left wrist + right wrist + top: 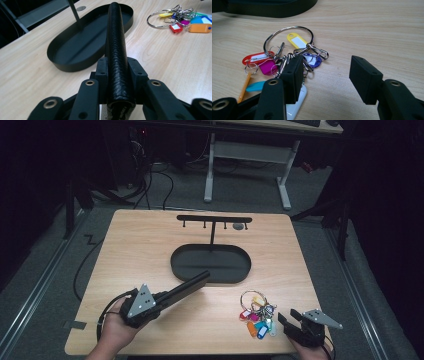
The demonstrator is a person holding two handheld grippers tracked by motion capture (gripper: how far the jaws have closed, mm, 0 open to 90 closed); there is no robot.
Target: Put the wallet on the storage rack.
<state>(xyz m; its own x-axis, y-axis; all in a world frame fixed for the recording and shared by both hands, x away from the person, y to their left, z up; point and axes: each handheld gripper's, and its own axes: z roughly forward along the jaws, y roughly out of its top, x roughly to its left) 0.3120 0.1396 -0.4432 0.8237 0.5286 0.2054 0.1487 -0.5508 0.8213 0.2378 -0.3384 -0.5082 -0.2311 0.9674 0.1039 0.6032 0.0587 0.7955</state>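
My left gripper [161, 299] is shut on a long, flat black leather-textured case [187, 286]. The case sticks out from the jaws above the table, and its far end reaches over the near rim of the oval black tray [176, 265]. In the left gripper view the case [115, 37] runs edge-on between both pads [102, 71] towards the tray [75, 65]. A bunch of keys with coloured tags on a large ring [257, 315] lies at the table's front right. My right gripper [291, 321] rests just right of the bunch. Its jaws [325, 77] stand open, empty, with the left pad [293, 77] above the keys [287, 50].
A black T-shaped stand with several small hooks [214, 219] rises from the tray's far side. Its post [74, 12] shows in the left gripper view. Bare wooden tabletop [140, 245] surrounds the tray. A white desk frame [247, 155] stands on the floor beyond.
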